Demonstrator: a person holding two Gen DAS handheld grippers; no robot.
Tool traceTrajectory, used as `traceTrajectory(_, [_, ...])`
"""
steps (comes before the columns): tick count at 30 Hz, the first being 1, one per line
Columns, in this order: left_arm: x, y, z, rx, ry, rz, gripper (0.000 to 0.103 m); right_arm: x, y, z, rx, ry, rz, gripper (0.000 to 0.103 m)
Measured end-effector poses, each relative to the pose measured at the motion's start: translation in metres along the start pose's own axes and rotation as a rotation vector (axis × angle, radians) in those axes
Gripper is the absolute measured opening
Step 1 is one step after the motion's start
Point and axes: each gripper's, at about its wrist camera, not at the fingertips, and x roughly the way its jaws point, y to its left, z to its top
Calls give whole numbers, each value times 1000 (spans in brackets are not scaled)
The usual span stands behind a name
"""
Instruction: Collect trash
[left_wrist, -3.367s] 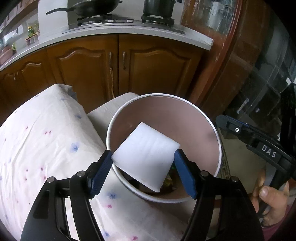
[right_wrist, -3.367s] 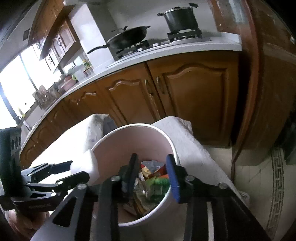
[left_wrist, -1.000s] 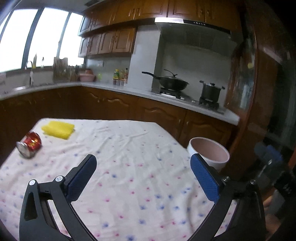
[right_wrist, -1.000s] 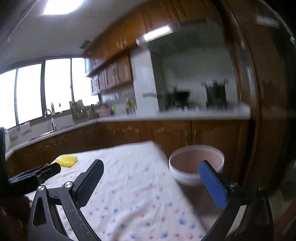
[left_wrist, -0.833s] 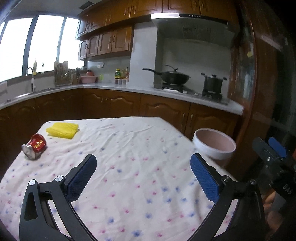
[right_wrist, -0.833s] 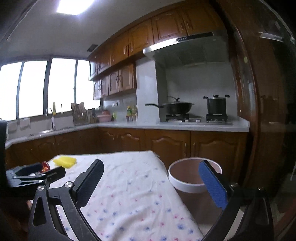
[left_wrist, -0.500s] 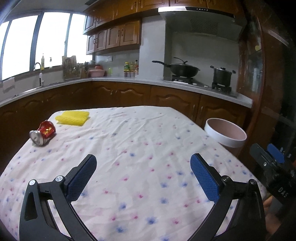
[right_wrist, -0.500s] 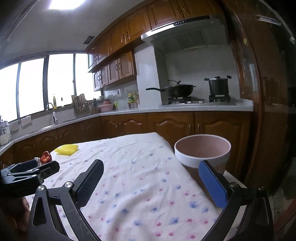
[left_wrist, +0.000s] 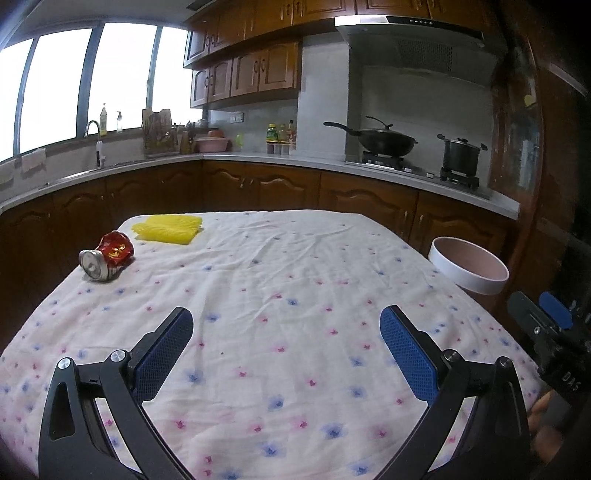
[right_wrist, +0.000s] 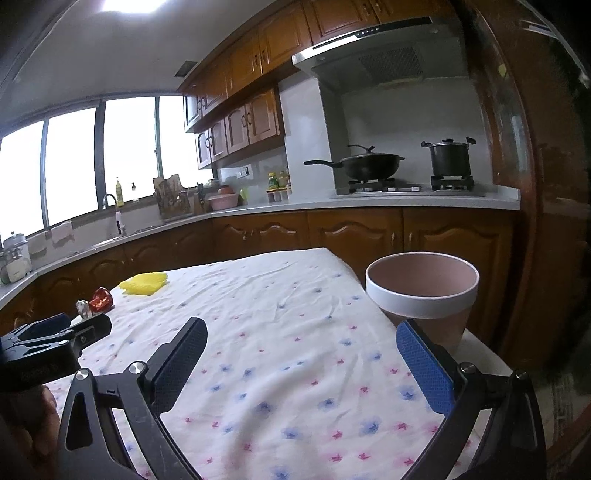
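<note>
Both of our grippers are spread wide with nothing between the blue pads. The left gripper (left_wrist: 286, 345) hangs over the near part of the table (left_wrist: 295, 280), which wears a white cloth dotted with little pink and blue flowers. The right gripper (right_wrist: 301, 350) sits over the same cloth, nearer the table's right edge, and in the left wrist view it pokes in at about 4 o'clock.

Going outward from the left gripper, the crushed can (left_wrist: 107, 255) is up at around 10 o'clock, lying on its side near the far left corner. It's red and crumpled, with the silver end facing us. Just past it, close by, is the yellow sponge-like pad (left_wrist: 168, 229), flat on the cloth. From the right wrist view the same pair sits way over at 9 to 10 o'clock, well apart from that gripper, the can partly hidden behind the left gripper's tip.

The trash bin (right_wrist: 423, 295) is at about 2 o'clock from the right gripper, off the table's right edge: white rim band, pinkish inside.

Compared with 3.4 seconds ago, we were right over the bin then, the left gripper clamped on a white cup; now both are empty and pulled back over the table, bin off to the side.
</note>
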Motion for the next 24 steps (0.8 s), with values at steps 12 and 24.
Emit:
traceTrajectory(12, [-4,2,2,11,-7,-3,103,1,0,-1,4,2,36,103])
traceTrajectory(24, [-5,-6,5,41,-7,-10,103,1,-3,-2,10,-4,44,103])
